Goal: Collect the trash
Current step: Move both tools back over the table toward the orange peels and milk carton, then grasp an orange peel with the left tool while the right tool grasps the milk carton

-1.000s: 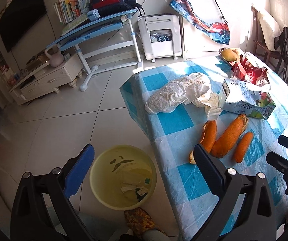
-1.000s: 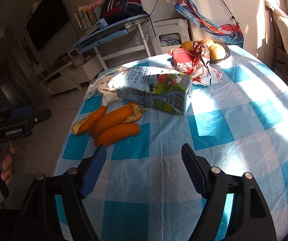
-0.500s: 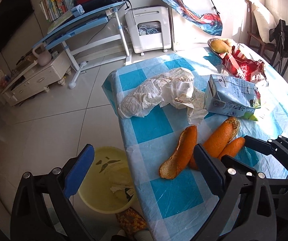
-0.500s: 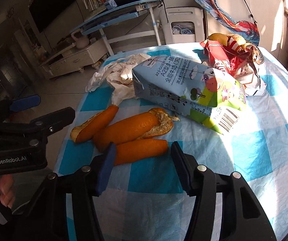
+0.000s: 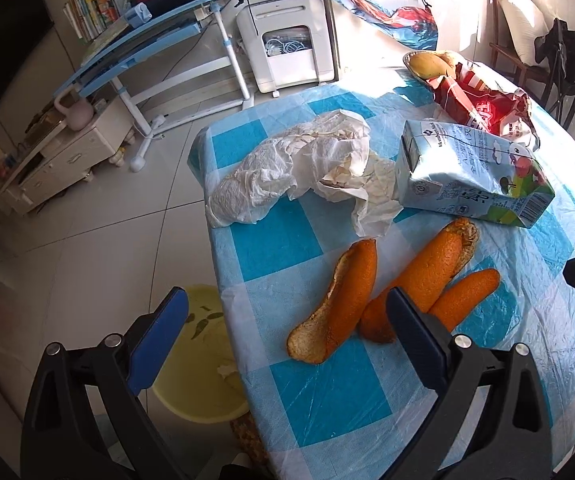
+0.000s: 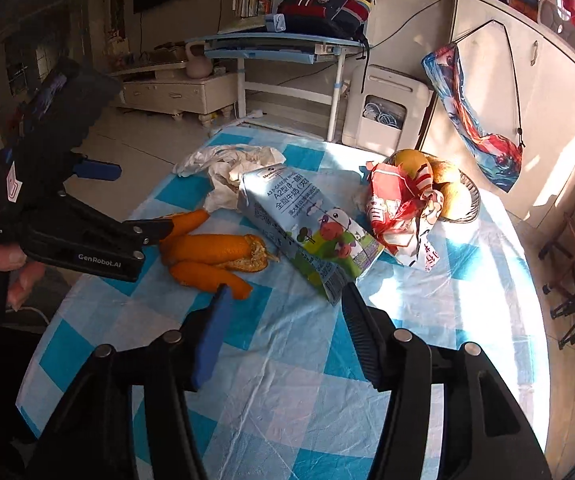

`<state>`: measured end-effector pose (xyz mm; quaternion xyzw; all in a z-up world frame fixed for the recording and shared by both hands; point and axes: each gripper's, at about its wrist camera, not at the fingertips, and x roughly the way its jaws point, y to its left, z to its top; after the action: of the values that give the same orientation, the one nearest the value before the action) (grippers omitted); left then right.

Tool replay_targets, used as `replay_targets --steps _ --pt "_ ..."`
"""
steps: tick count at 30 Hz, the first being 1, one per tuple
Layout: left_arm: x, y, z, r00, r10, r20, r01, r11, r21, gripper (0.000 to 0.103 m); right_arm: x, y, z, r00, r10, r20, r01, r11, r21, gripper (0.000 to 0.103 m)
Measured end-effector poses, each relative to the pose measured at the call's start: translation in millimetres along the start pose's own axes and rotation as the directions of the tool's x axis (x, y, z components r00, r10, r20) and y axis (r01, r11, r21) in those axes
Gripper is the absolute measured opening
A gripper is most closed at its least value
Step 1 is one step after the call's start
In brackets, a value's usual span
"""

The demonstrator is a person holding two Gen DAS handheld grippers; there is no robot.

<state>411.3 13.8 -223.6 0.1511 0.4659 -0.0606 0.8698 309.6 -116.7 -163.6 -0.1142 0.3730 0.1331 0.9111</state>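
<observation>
Left gripper point(image 5: 287, 320) jaws wide apart, empty; orange peels point(image 5: 387, 292) lie between and just ahead of its fingers. Only this view shows yellow bin point(image 5: 191, 380) on the floor below-left. Right gripper point(image 6: 283, 312) opening, nothing between; milk carton point(image 6: 307, 232) just ahead; only here: hand point(image 6: 11, 268) holding the left gripper.

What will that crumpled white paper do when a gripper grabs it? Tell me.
The crumpled paper looks thin and creased, so it is probably light and floppy and will likely sag. Part lies under the milk carton, so it may snag. It spreads wide, so loose folds may trail.
</observation>
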Motion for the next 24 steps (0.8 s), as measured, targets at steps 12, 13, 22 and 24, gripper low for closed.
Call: replay_targets --steps 12,13,22,24 --pt "33 16 7 0.987 -0.151 -0.064 0.137 0.974 -0.179 0.09 72 -18 20 0.99 0.007 -0.139 -0.018 0.997 -0.081 0.037" --pt "35 15 6 0.983 -0.169 -0.07 0.153 0.97 -0.19 0.085 68 -18 16 0.988 0.01 -0.151 -0.023 0.996 -0.087 0.037" --pt "26 2 5 0.939 -0.321 -0.12 0.305 0.943 -0.132 0.026 5 -26 -33 0.953 0.159 -0.259 -0.165 0.986 -0.004 0.034" --pt "21 1 0 0.933 -0.335 -0.131 0.323 0.94 -0.109 0.026 -5 -22 -46 0.951 0.155 -0.269 -0.166 0.986 -0.016 0.034"
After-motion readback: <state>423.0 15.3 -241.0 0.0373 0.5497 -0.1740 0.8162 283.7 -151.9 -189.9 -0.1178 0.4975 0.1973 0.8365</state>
